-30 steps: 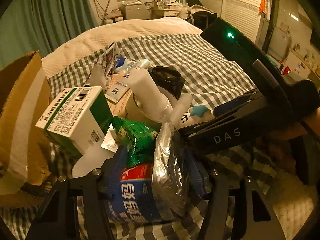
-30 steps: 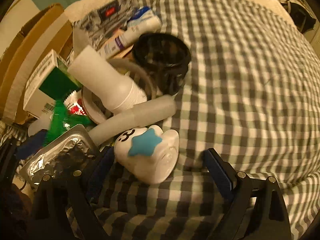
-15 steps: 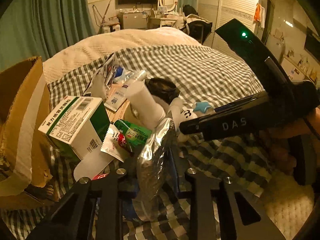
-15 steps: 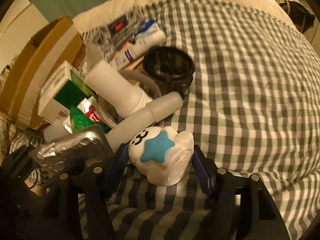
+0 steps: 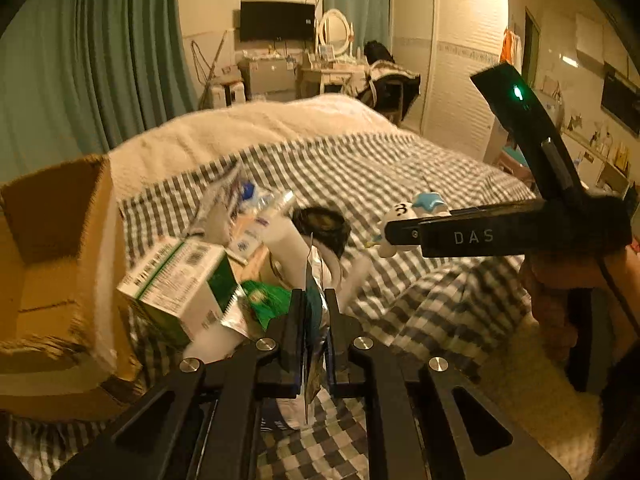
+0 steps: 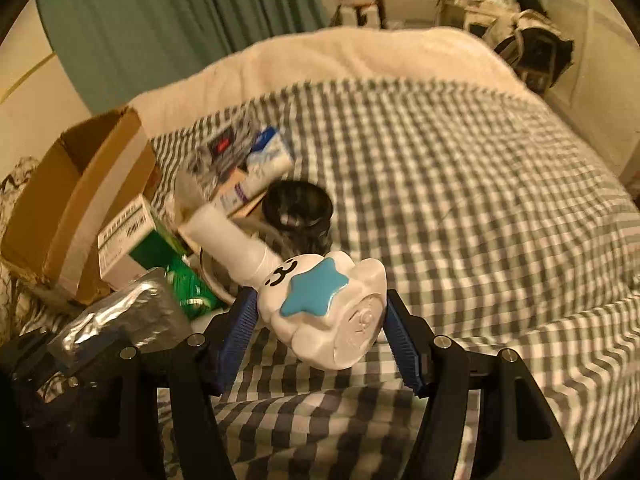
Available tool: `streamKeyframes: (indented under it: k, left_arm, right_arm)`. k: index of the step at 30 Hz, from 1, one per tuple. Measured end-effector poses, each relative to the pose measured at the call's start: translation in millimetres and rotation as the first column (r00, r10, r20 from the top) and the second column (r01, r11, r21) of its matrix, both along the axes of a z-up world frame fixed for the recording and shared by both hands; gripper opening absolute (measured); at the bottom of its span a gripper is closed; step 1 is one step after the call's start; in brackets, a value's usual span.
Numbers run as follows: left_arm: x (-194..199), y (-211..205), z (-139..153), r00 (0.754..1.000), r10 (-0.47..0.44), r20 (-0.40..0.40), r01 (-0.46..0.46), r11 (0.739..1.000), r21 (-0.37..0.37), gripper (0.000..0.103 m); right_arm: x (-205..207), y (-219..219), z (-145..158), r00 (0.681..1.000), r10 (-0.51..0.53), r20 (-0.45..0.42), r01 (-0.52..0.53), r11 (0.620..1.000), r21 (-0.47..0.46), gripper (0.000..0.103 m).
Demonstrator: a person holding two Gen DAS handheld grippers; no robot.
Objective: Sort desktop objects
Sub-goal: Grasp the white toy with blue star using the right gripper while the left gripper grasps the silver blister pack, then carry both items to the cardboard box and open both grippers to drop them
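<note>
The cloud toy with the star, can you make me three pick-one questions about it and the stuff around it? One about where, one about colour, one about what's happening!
1. Where is the cardboard box in the right wrist view?
A. left of the pile
B. on the far pillow
C. under the toy

2. What colour is the star on the cloud toy?
A. red
B. blue
C. yellow

3. What is the left hand-held gripper doing?
A. standing wide open
B. squeezing the green box
C. pinching a foil pouch

Answers: 1 A, the box sits at the pile's left edge. 2 B, the star is blue. 3 C, the pouch is clamped between its fingers, which have just been closing.
</note>
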State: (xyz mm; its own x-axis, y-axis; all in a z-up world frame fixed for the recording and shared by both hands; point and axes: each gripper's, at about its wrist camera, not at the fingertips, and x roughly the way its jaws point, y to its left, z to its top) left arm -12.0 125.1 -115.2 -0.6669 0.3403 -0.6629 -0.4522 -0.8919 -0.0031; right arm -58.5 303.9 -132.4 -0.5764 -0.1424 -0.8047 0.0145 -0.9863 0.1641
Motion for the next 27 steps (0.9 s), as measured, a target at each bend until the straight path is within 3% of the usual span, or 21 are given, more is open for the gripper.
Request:
streamKeyframes:
  k: [8,14,27]
  left_arm:
    - [19,-24,41,0.993,0.028,-0.116,-0.023,0.999,0.048,0.008]
    - [35,-43,73,0.976,0.06,-0.211,-0.046,0.996,0.07,0.008]
    - [60,-103,129,0.915,0.164,-0.369,-0.133,0.985,0.107,0.008]
  right_arm:
    - [29,-4,47,0.979,-0.083,-0.187,0.082,0.997,-0.012,0.062]
    - [54,-19,92,0.917,-0.129,-0.378,0.116,0.992,-0.058,0.062]
    - [92,-69,160,0.804,-0.105,-0.586,0.046,0.992,-0.114,0.062]
